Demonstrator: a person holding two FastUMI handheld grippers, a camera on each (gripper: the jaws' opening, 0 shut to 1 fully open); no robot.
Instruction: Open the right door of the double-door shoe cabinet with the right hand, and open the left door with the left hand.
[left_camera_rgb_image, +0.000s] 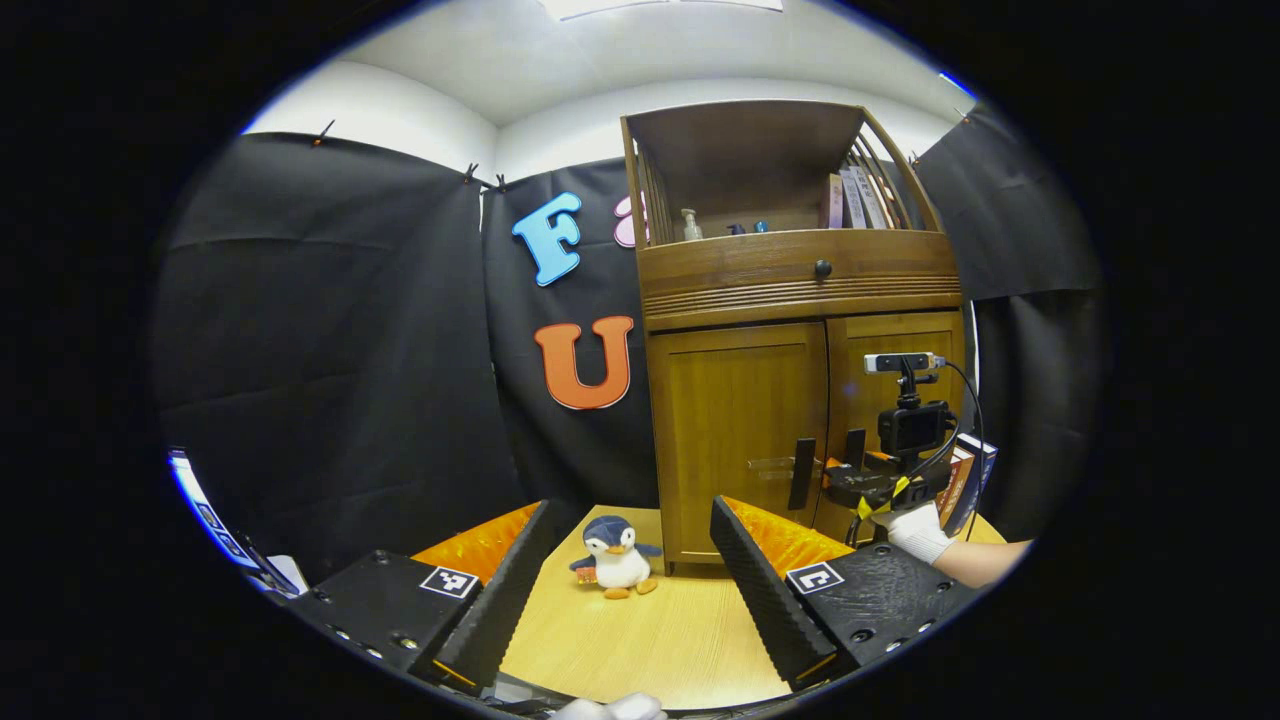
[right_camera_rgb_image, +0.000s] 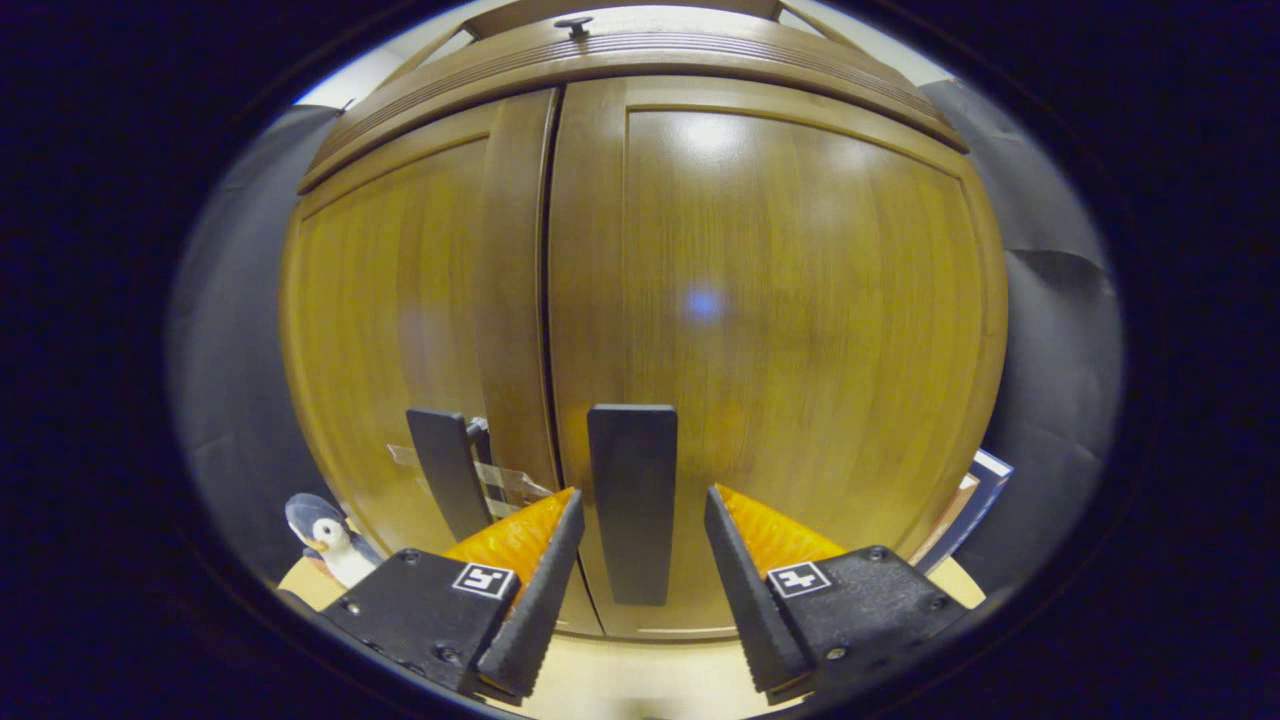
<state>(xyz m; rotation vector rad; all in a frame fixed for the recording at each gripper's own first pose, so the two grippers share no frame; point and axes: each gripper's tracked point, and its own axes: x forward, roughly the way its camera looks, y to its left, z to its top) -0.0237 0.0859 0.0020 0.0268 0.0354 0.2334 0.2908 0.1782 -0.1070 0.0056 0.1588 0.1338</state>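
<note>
On the tabletop (left_camera_rgb_image: 650, 650) the cabinet (left_camera_rgb_image: 800, 300) is seen standing against the booth wall, both doors shut. Its left door (left_camera_rgb_image: 740, 440) and right door (left_camera_rgb_image: 900, 340) each carry a dark upright handle near the middle seam. A toy penguin (left_camera_rgb_image: 615, 555) is placed on the tabletop just beside the cabinet's lower left corner, and books (left_camera_rgb_image: 860, 200) and small bottles (left_camera_rgb_image: 690, 225) are kept on the open shelf above the drawer knob (left_camera_rgb_image: 822, 268).

The left hand-held gripper (left_camera_rgb_image: 630, 590) is held low and well back from the cabinet, its fingers spread wide with nothing between them, pointed toward the penguin and the left door.

The right hand-held gripper (left_camera_rgb_image: 835, 478) is held level by a gloved hand (left_camera_rgb_image: 918, 530) with the forearm reaching in from the right, its tips at the door handles. In the right gripper view, the right hand-held gripper (right_camera_rgb_image: 640, 555) is seen open, its fingers set on either side of the right handle (right_camera_rgb_image: 632, 500) without pressing on it; the right door (right_camera_rgb_image: 800, 330) is close ahead. The left handle (right_camera_rgb_image: 448, 470) is seen just beside, across the seam.
</note>
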